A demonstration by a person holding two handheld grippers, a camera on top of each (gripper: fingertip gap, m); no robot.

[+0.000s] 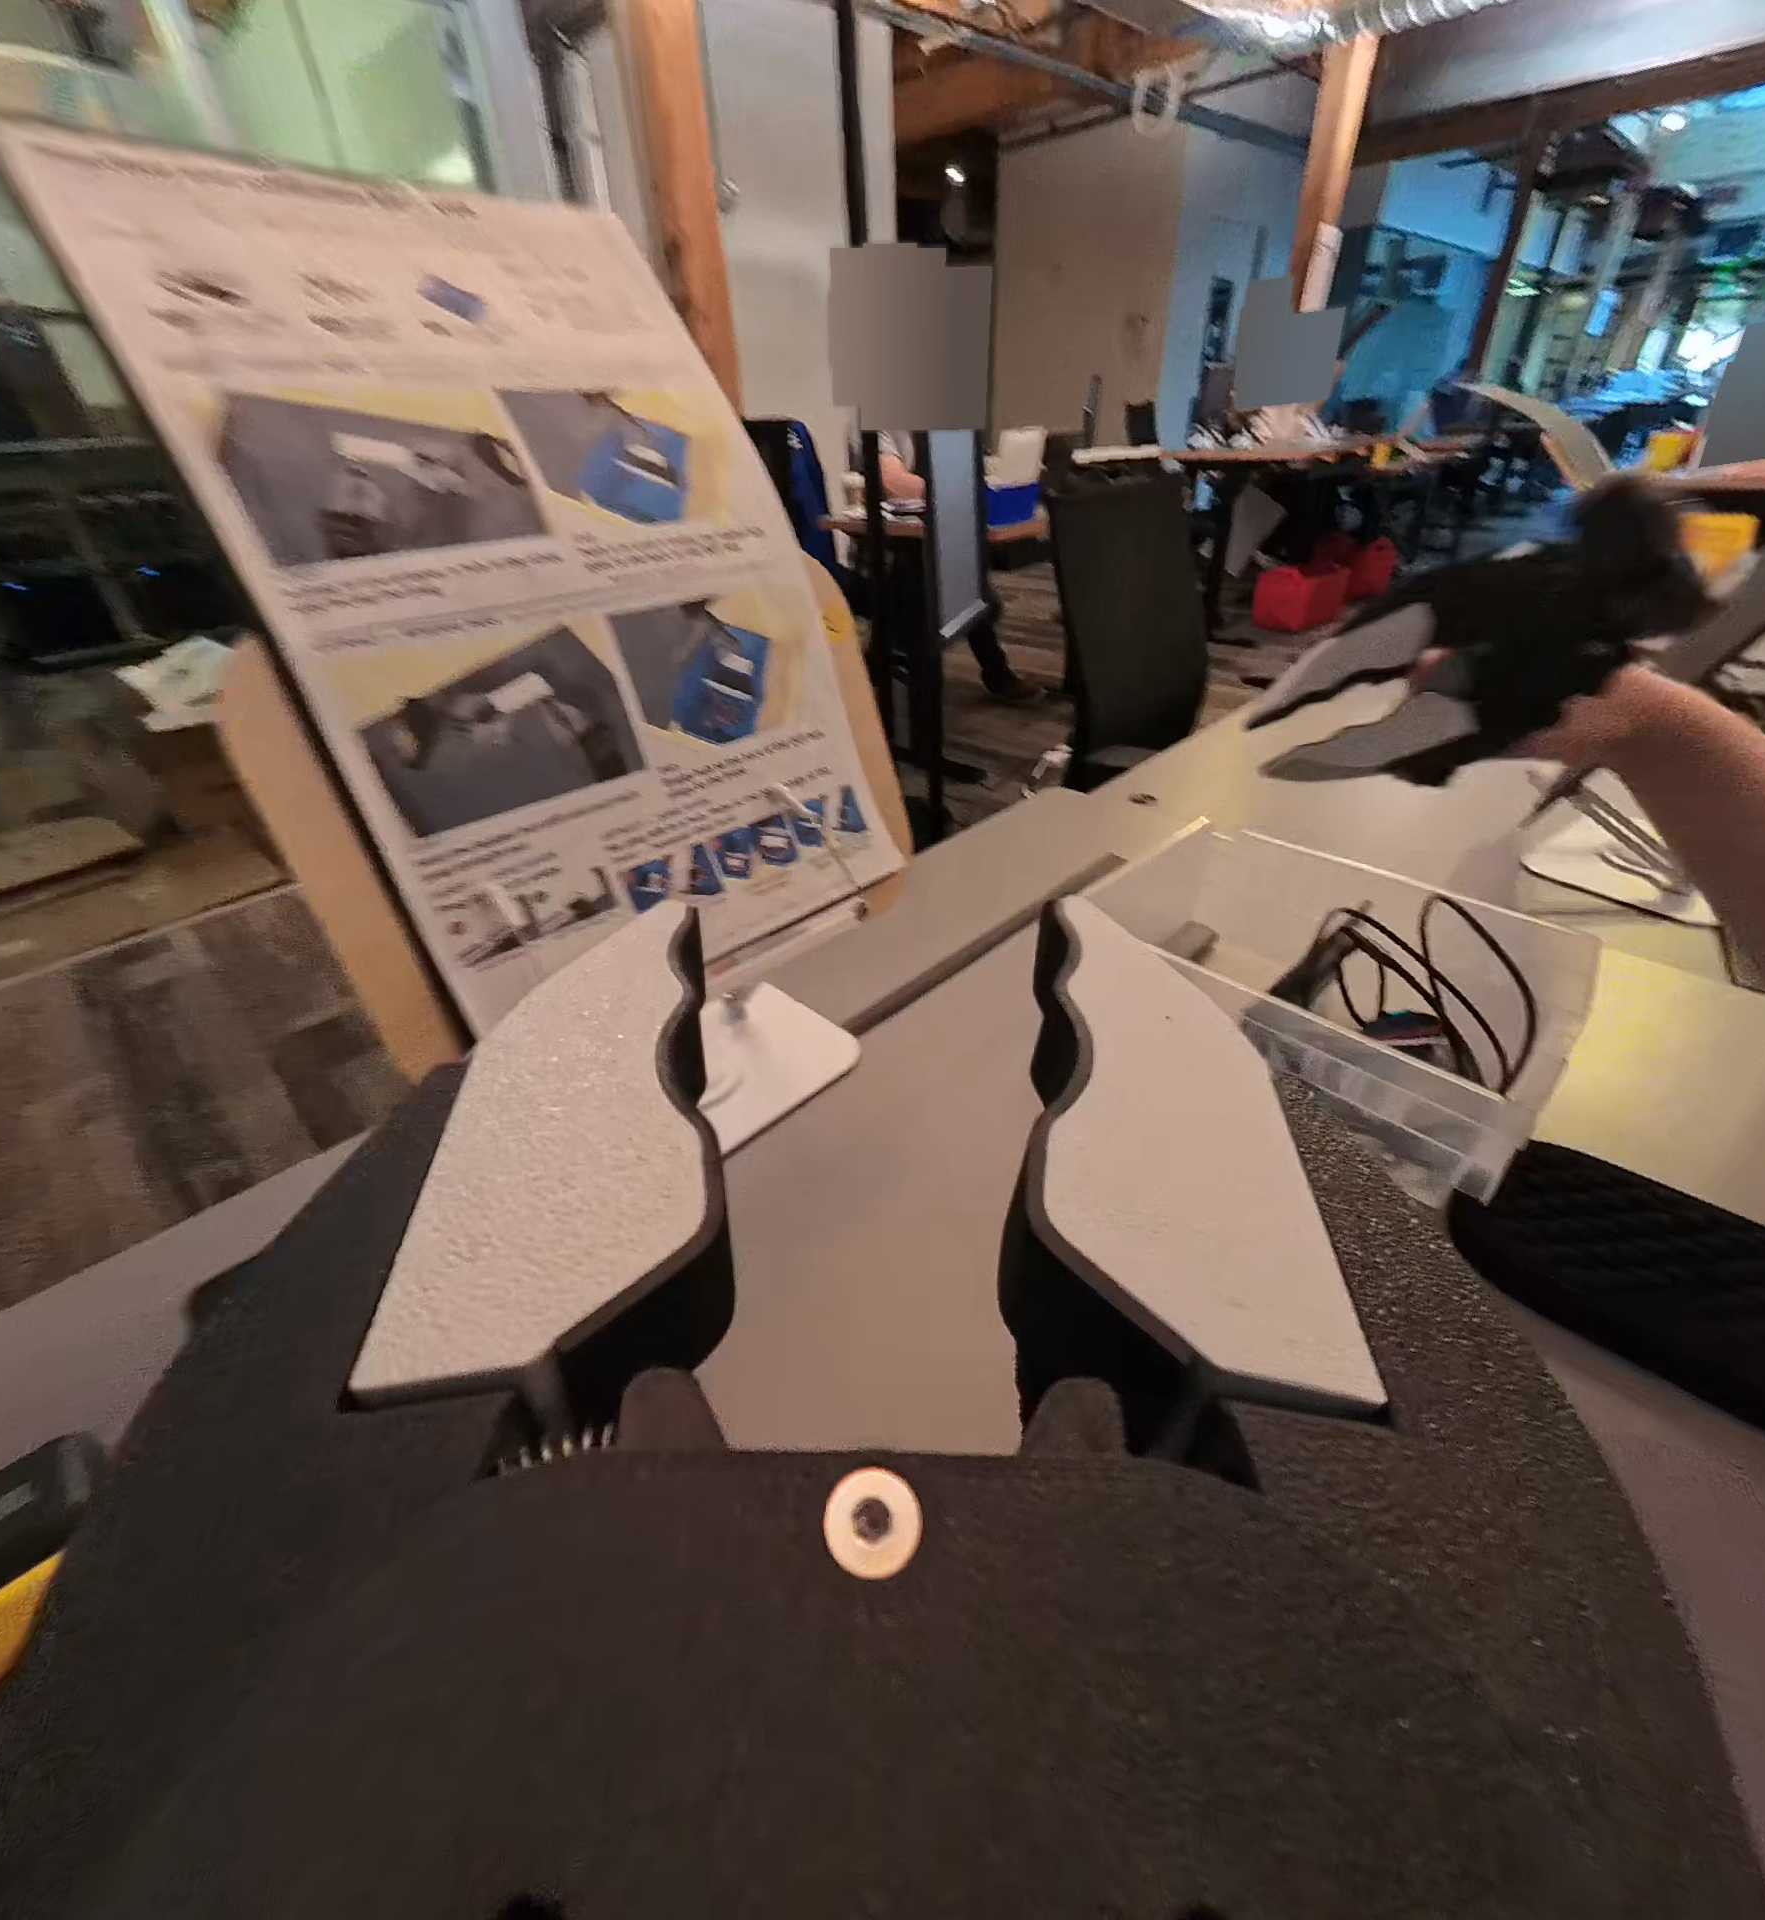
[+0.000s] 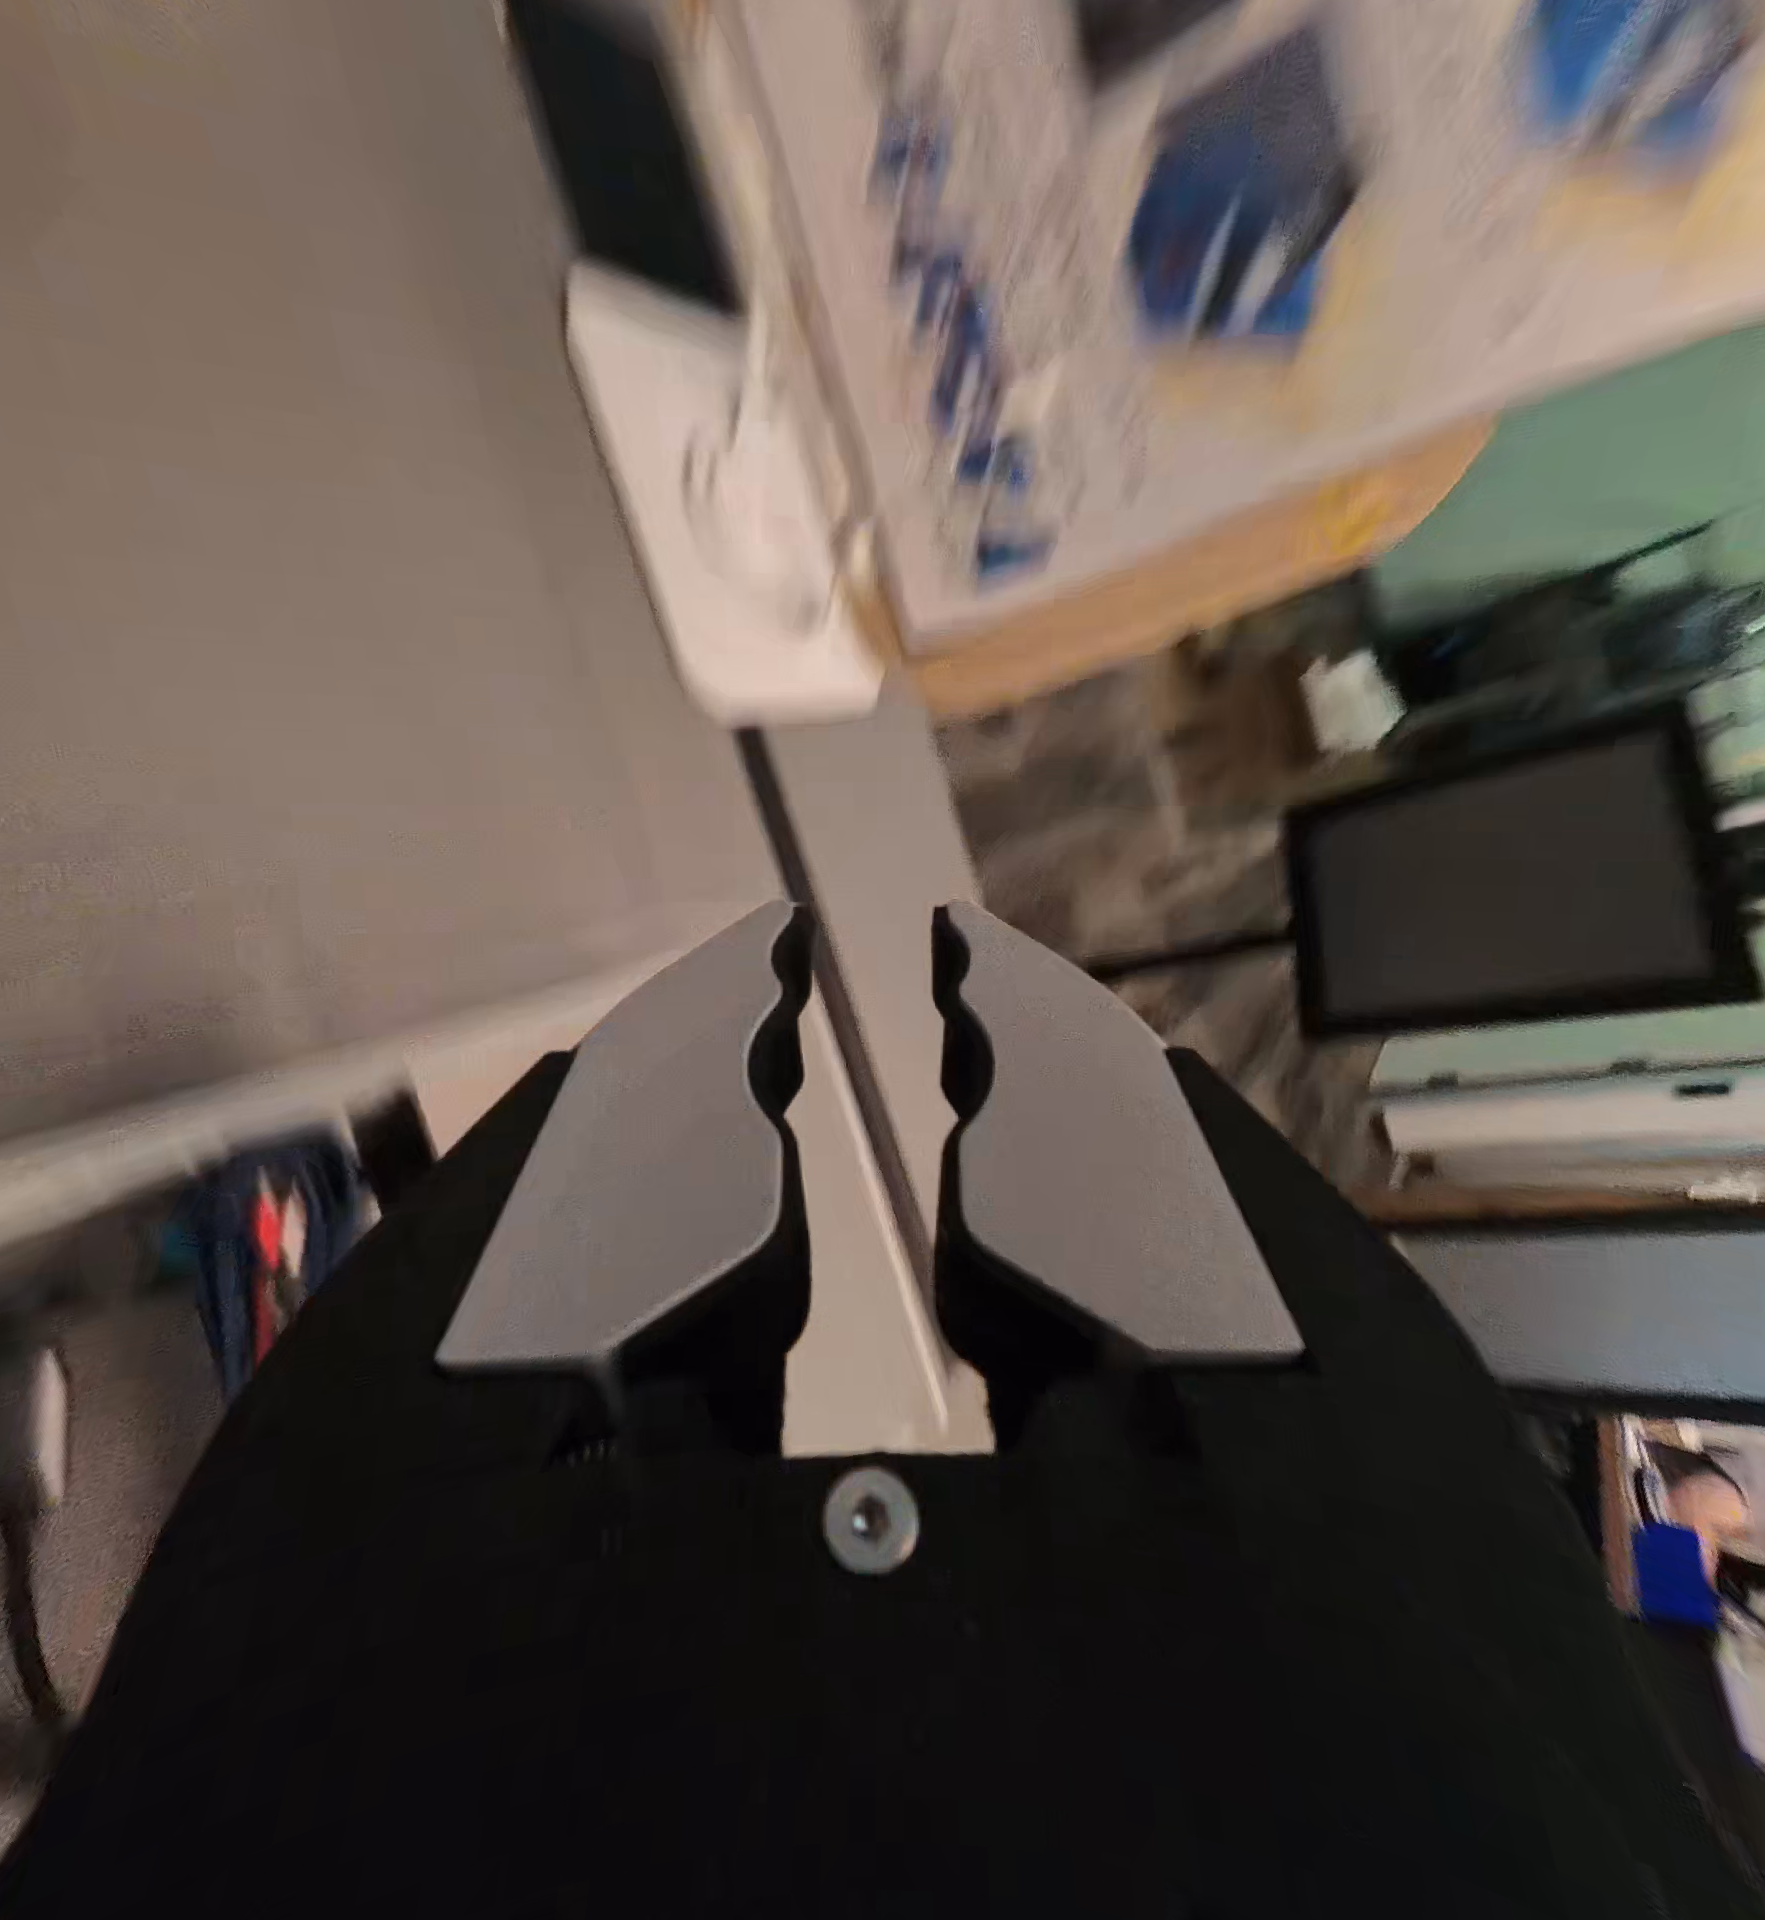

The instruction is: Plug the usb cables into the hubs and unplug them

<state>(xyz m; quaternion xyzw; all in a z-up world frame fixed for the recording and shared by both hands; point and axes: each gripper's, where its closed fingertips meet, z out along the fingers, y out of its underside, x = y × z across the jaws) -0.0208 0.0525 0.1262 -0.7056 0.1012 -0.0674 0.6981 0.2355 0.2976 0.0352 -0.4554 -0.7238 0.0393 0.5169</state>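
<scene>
My left gripper (image 1: 873, 914) is open and empty, its fingers wide apart above the grey table (image 1: 857, 1247). To its right stands a clear plastic bin (image 1: 1377, 1081) holding coiled black cables (image 1: 1460, 966) and a small blue and red item (image 1: 1408, 1027). I cannot make out any hub. My right gripper (image 1: 1267, 743) is held in a hand in the air beyond the bin. In the blurred, rolled right wrist view the right gripper (image 2: 870, 914) has a narrow gap between its fingers and nothing in it. The bin (image 2: 254, 1236) is a blur at lower left.
An instruction poster (image 1: 442, 520) leans on a stand with a white base plate (image 1: 784, 1049) at the table's back left; it also shows in the right wrist view (image 2: 1169, 260). A black textured pad (image 1: 1667, 1278) lies to the right. Office chairs and desks are beyond. There is about 35 cm between the tips of the two grippers.
</scene>
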